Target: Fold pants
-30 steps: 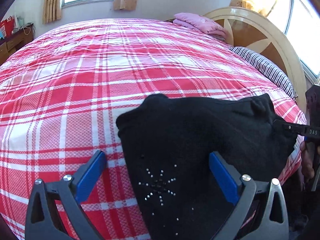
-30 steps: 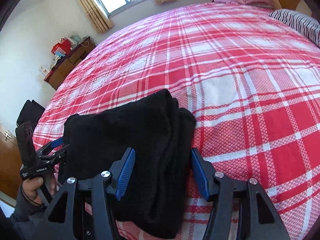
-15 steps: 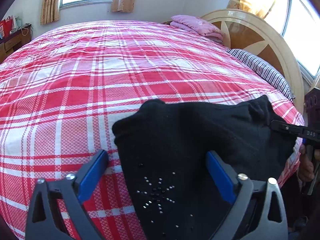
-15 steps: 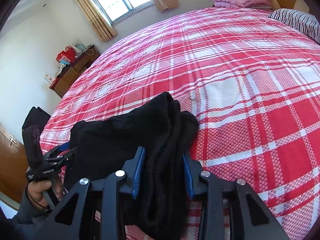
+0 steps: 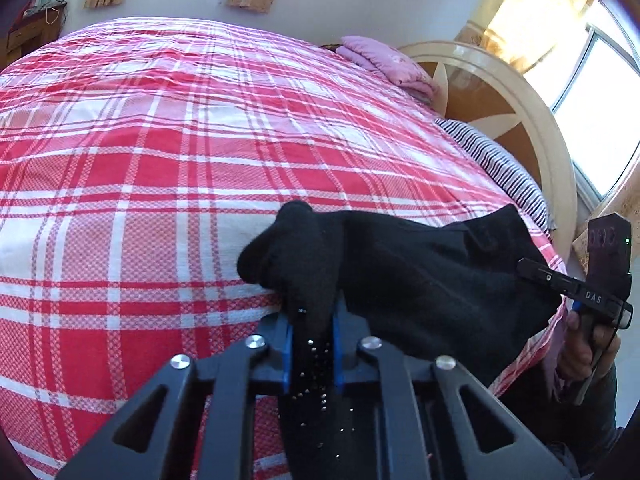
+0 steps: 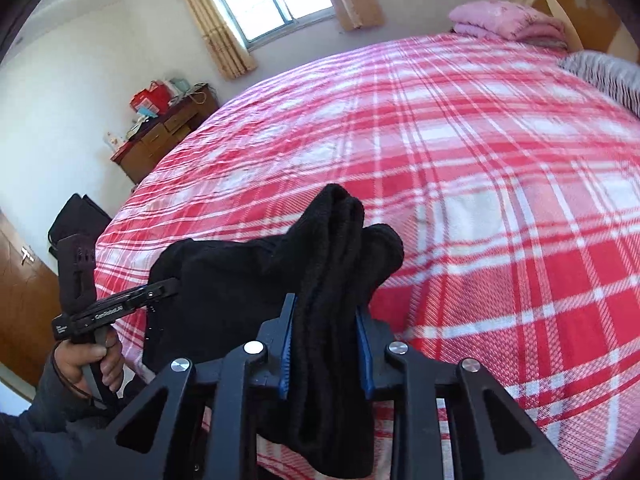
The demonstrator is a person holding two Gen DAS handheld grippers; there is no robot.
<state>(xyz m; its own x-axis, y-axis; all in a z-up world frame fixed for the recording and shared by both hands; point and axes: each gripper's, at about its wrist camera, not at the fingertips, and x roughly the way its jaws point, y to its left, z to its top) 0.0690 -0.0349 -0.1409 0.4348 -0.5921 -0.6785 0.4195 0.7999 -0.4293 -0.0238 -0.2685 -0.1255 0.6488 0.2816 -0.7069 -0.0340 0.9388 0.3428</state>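
Note:
The black pants (image 5: 420,276) lie bunched at the near edge of the red plaid bed (image 5: 180,152), stretched between both grippers. My left gripper (image 5: 311,344) is shut on one end, where small silver studs show on the cloth. My right gripper (image 6: 325,344) is shut on the other, thicker folded end of the pants (image 6: 332,264). The right gripper also shows in the left wrist view (image 5: 576,292) at the right. The left gripper shows in the right wrist view (image 6: 120,312) at the left. Both ends are raised a little off the bed.
A folded pink blanket (image 5: 384,64) and a striped pillow (image 5: 496,168) lie by the curved headboard (image 5: 520,96). A wooden dresser (image 6: 168,128) with red items stands by the far wall. A black bag (image 6: 76,216) sits near a wooden door.
Both grippers have closed on the pants, the left from wide open. The cloth has bunched up and lifted between them, and both cameras have tilted up.

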